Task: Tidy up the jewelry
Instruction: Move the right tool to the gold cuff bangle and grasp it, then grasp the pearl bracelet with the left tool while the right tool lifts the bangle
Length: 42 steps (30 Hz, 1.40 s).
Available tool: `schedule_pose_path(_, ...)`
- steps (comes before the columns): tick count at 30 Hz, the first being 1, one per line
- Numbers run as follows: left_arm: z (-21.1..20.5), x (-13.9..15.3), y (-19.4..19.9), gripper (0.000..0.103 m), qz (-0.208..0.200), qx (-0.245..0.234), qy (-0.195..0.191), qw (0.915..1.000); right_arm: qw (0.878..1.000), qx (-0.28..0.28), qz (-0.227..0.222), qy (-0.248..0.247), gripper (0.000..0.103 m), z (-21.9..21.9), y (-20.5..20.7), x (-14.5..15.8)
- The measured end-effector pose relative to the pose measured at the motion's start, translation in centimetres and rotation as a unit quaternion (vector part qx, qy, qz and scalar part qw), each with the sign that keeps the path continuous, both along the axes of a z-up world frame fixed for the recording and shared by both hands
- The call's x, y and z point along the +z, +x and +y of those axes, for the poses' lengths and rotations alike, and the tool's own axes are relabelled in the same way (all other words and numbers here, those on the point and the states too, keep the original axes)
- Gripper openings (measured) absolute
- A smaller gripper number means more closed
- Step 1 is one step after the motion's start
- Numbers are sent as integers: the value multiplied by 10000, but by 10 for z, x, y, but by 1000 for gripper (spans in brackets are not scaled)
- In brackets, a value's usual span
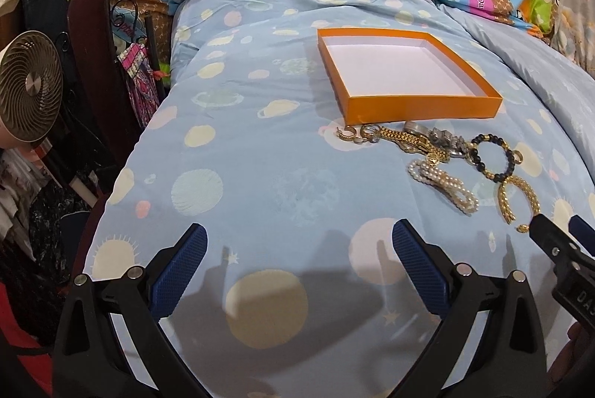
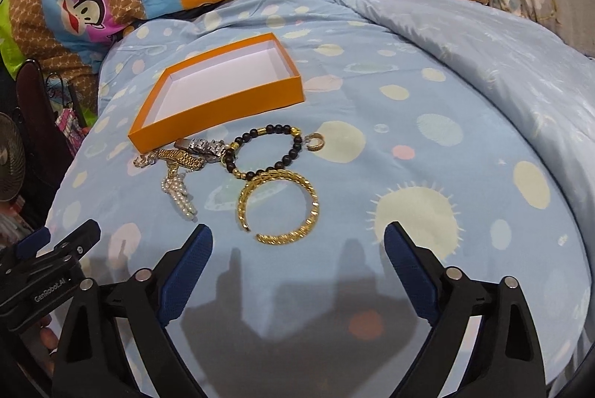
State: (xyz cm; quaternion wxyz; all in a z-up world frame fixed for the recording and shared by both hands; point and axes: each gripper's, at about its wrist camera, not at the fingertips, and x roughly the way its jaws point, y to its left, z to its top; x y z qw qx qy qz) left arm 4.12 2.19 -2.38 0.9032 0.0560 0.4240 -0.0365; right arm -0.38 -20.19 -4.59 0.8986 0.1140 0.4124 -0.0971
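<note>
Each gripper, left (image 1: 299,243) and right (image 2: 297,243), has black plastic arms carrying blue textured pads (image 1: 416,268) and round silver pivot screws (image 2: 452,272). White "GenRobot.AI" lettering (image 2: 48,294) marks the left unit's black body.

The quilt (image 2: 427,152) is smooth cloth with a faint sheen. The box (image 2: 223,102) looks like matt orange card, white inside. The bangle (image 2: 279,208) is shiny, textured gold metal; the pearls (image 2: 178,193) are glossy; the beads (image 2: 238,152) are matt black. Both claws, left (image 1: 299,245) and right (image 2: 297,245), are matt black plastic with rough blue pads (image 2: 187,271)
</note>
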Motion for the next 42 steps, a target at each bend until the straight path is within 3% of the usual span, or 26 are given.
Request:
schedule_pose_path(9,10,-7,14,97,155,74,-136,9998,9997,24,212,-125,69,10,26,-17)
schedule_pose_path(12,9,-8,16,97,188,30,-190,9996,9993,-6,236,-288,56,11,28,-17)
schedule_pose_path(24,-47,0,32,97,373,-546,-659,9956,9996,-279,5,-59,55,-19,4,-6)
schedule_pose_path(32,-83,-26,49,95,778,-478,-640,9938,9987,-479,-62,-159,56,-37,-18,3)
schedule_pose_path(37,-81,-24,43,66,549,-460,-540,9960,9987,-501,-74,-54,56,-41,-21,2)
schedule_pose_path(40,-73,-21,42,40,525,-483,-636,9954,9988,-474,-81,-27,56,-40,-20,1)
schedule_pose_path(42,-69,-21,42,15,544,-531,-687,9947,9989,-452,-94,-21,56,-38,-19,1)
